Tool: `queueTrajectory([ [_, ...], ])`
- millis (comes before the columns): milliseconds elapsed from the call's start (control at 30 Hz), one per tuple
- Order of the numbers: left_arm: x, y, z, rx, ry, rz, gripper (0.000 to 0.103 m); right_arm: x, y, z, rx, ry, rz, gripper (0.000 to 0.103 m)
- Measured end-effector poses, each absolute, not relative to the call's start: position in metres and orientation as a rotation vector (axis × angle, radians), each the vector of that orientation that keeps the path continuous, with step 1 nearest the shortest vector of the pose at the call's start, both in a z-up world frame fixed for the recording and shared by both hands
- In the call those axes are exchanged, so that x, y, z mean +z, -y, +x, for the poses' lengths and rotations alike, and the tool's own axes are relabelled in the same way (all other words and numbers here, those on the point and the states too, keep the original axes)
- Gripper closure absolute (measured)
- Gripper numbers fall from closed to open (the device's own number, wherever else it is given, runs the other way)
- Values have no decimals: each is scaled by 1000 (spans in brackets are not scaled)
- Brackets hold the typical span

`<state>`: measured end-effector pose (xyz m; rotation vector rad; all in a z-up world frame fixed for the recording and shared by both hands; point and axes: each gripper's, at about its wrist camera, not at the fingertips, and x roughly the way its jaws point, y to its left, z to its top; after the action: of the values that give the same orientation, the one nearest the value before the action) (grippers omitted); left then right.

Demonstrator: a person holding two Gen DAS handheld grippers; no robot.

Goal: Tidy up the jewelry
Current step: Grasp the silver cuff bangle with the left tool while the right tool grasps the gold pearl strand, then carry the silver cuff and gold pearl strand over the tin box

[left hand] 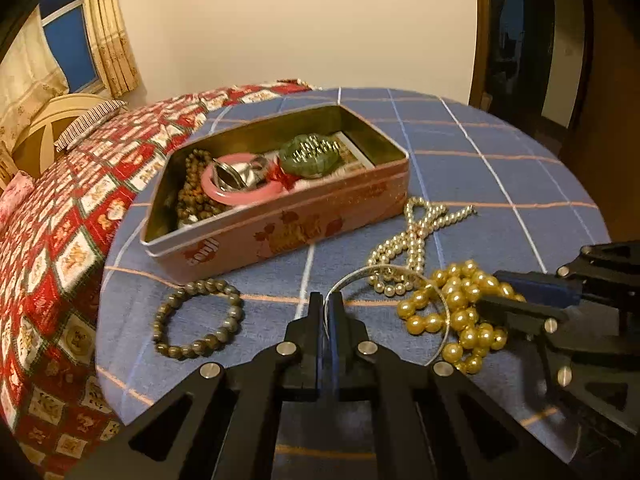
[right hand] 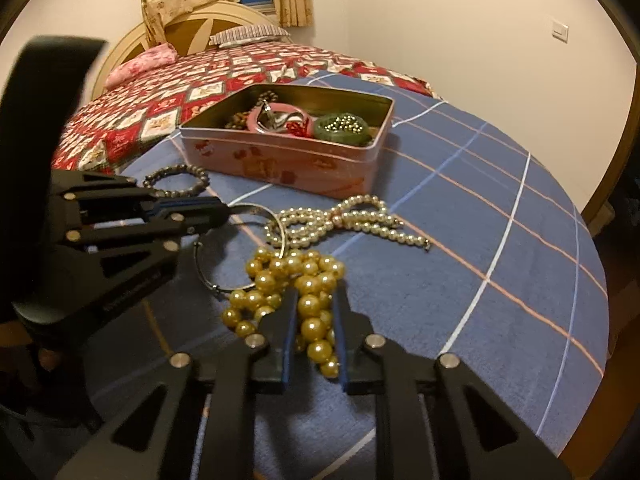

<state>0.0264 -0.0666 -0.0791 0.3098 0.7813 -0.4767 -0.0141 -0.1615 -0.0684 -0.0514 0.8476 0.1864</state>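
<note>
At the bottom middle, the left gripper (left hand: 326, 300) has its jaws shut on the thin silver ring (left hand: 384, 270). The right gripper (right hand: 314, 312) pinches the gold beads (right hand: 296, 276). Both should lift slowly toward the tin (left hand: 280, 236) in the middle so the strands don't tangle.

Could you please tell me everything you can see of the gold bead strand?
The gold bead strand is a bunched heap of large, glossy, pearl-like round beads lying on the blue checked cloth. The right gripper is shut on its near end, beads between the fingers. A thin silver bangle lies against its far side.
</note>
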Motion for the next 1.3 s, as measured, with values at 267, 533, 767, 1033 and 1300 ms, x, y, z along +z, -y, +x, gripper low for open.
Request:
queueTrajectory([
  [267, -60, 53, 21, -446, -732, 284, 101, -68, 169, -13, 180, -845, -18, 90],
  [533, -50, 44, 18, -434, -711, 260, 101, -60, 175, -14, 170, -831, 3, 91],
  [767, -34, 37, 16, -430, -679, 236, 101, -44, 176, -18, 174, -796, 10, 91],
  [1033, -13, 27, 19, -401, -630, 229, 101, -17, 178, -17, 161, -740, 2, 91],
  [1300, 2, 21, 32, -373, -599, 219, 101, 2, 177, -5, 148, -701, -28, 91],
])
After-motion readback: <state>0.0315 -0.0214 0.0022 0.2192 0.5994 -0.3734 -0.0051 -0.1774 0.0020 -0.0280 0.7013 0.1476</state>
